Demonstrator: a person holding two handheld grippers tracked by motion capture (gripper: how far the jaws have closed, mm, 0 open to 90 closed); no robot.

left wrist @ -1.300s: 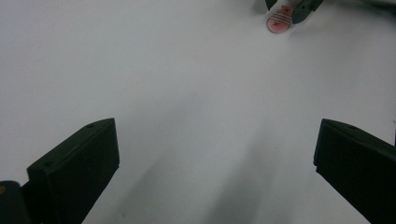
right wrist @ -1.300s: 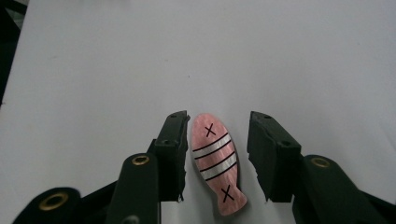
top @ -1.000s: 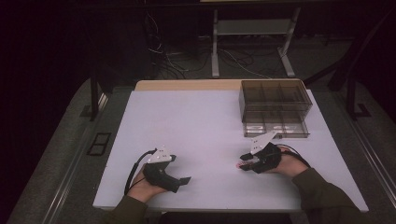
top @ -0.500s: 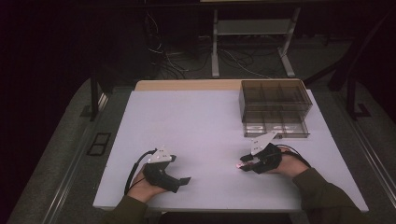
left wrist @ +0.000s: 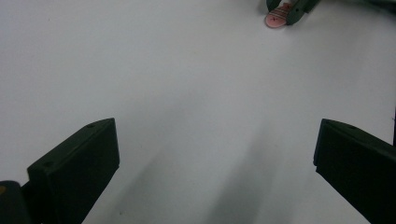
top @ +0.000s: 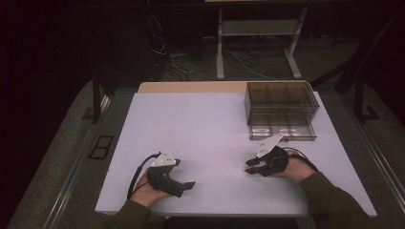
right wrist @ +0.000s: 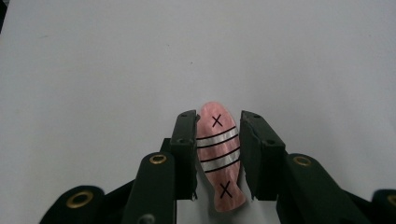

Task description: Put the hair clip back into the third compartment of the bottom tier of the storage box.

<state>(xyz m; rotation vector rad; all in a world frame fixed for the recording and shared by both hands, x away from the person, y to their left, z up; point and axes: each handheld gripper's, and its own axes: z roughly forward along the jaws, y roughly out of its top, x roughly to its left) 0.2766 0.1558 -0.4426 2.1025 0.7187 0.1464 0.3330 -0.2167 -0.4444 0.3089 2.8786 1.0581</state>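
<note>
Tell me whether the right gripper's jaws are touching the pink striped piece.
Touching. In the right gripper view, the right gripper has just been closing, and both jaws press the sides of the pink striped piece with no gap.

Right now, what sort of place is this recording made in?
Probably a lab or recording bench: a white table under dark surroundings, loose cables on the floor behind it, and a clear compartment box at the far right.

Pink fish-shaped piece (right wrist: 218, 158), glossy, marked with a black X near each end and black-and-white stripes across the middle. Lies lengthwise between the two black pads of the right gripper (right wrist: 217, 156), clamped on both flanks, low over the white tabletop (right wrist: 196, 60).
</note>
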